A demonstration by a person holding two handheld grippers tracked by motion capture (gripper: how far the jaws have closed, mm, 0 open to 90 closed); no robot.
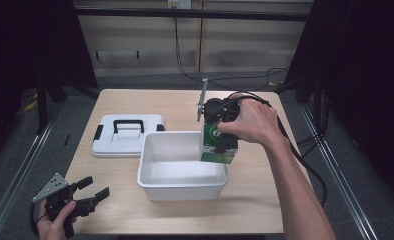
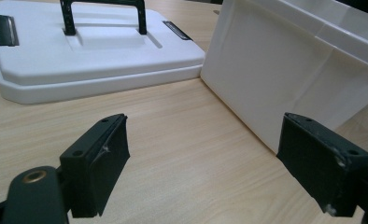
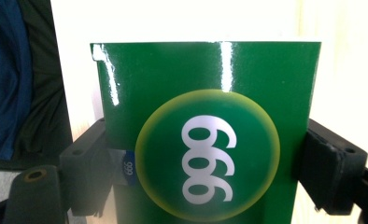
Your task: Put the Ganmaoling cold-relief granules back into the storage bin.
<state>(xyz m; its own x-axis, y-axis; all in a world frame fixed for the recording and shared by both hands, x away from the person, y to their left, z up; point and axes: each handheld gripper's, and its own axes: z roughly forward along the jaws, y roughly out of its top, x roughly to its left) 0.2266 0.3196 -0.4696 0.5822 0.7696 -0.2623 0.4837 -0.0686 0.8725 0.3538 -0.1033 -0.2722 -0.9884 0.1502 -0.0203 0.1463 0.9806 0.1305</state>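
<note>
- Green carton [image 1: 218,144], glossy, with a yellow-ringed roundel and white numerals: held at the right rim of the white bin [image 1: 157,172], its lower end at or just over the rim. Whether it rests on the rim or hangs free cannot be told.
- Right hand-held gripper [image 1: 220,131]: jaws closed against the two opposite sides of the green carton, as the right gripper view shows [image 3: 205,140]; the numerals read inverted there.
- Left hand-held gripper [image 1: 92,192]: at the near left corner of the worktop [image 1: 265,200], jaws spread wide with nothing between them; in the left gripper view [image 2: 203,161] they face the outer wall of the white bin and the lid.
- Lid [image 1: 125,135], white with a black handle and black latches: lies flat on the worktop, just left of the white bin and touching or almost touching its far left corner.
- Status, judged: lid is off, bin interior looks bare, carton is gripped and at the bin.
- Remaining, judged: lower the carton into the bin, release it, then possibly refit the lid.
</note>
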